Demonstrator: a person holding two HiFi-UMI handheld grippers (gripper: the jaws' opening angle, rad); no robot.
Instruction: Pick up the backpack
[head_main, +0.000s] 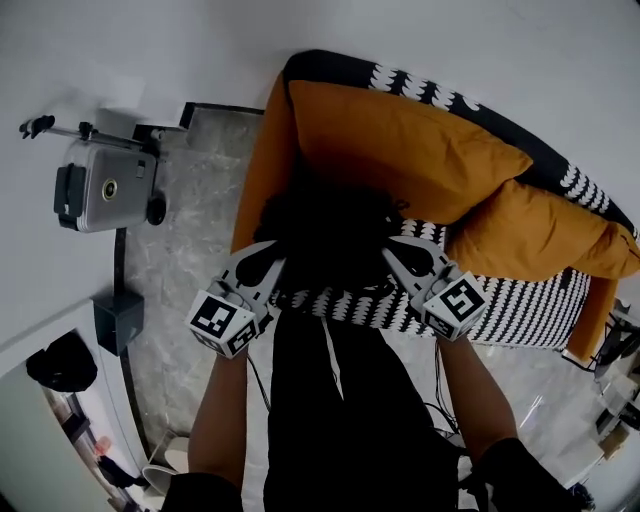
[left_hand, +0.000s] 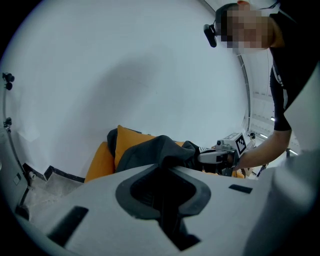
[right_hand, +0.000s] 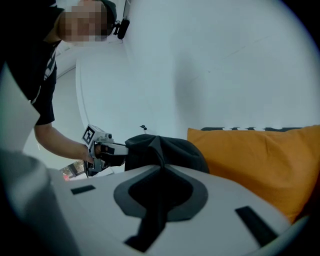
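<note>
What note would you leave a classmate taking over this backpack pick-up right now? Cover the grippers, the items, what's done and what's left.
Left gripper: shut on the backpack, pinching its fabric.
Right gripper: shut on its other side.
Backpack: between both grippers, in front of the orange cushion on the sofa.
Done: both grips taken.
To do: lift it clear; whether it is off the seat can't be told.

Left tool (left_hand: 167, 167) at 6 o'clock, fills lower frame, jaws pinched together on dark fabric of backpack (left_hand: 155, 150). Backpack dark grey, bunched at centre. Orange cushion (left_hand: 131, 139) behind it, toward 9 o'clock. Right tool (left_hand: 202, 156) at 3 o'clock of backpack, tips in fabric; person's forearm (left_hand: 265, 150) behind it. White wall (left_hand: 125, 65) across top. Marble floor (left_hand: 42, 187) at 8 o'clock.
</note>
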